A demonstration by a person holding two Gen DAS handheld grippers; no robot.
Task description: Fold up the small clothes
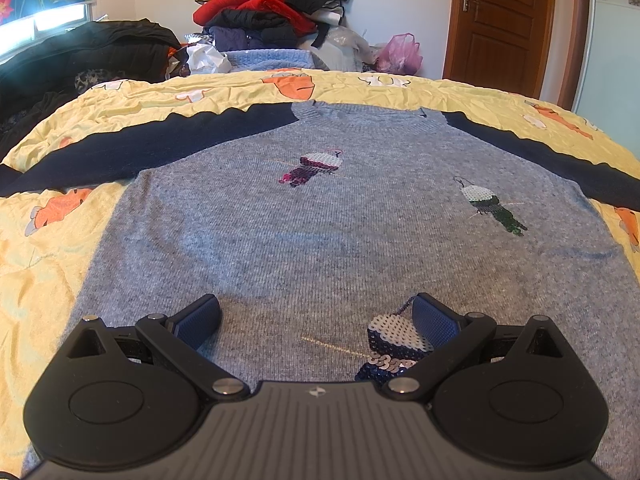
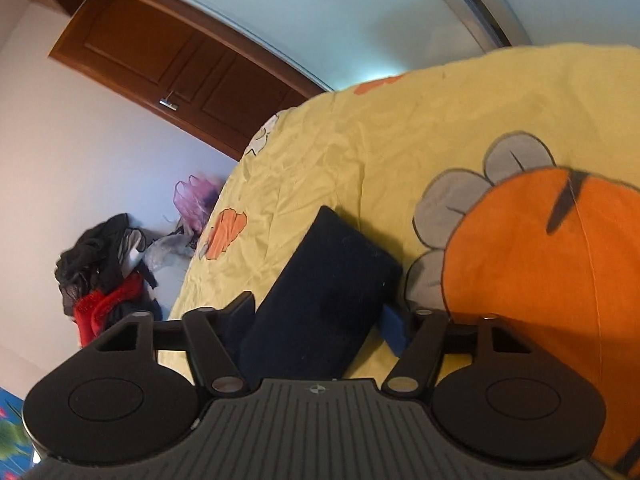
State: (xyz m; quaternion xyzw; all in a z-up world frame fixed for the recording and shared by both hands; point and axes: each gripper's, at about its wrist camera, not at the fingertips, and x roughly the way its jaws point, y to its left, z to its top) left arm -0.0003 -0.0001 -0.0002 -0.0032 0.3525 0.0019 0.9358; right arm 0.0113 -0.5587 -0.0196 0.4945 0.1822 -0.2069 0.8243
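No brand, label or readable writing appears on anything in view. One grey knit sweater point(image 1: 304, 248) lies flat, front up, on the yellow bedspread point(image 1: 48, 272), collar toward the far edge and hem at the near edge. It has two navy sleeves: the left sleeve point(image 1: 132, 148) stretches toward the left edge of the bed, the right sleeve point(image 2: 320, 292) toward the right edge. Three sequin motifs are countable on the front: one pink point(image 1: 316, 168), one green point(image 1: 490, 208), one dark blue point(image 1: 396, 344) at the hem. My left gripper point(image 1: 316, 322) hovers over the hem with its jaws spread, holding nothing. My right gripper point(image 2: 320, 322) straddles the right sleeve's cuff end; one pad touches the cloth, the other stands clear, so nothing is pinched.
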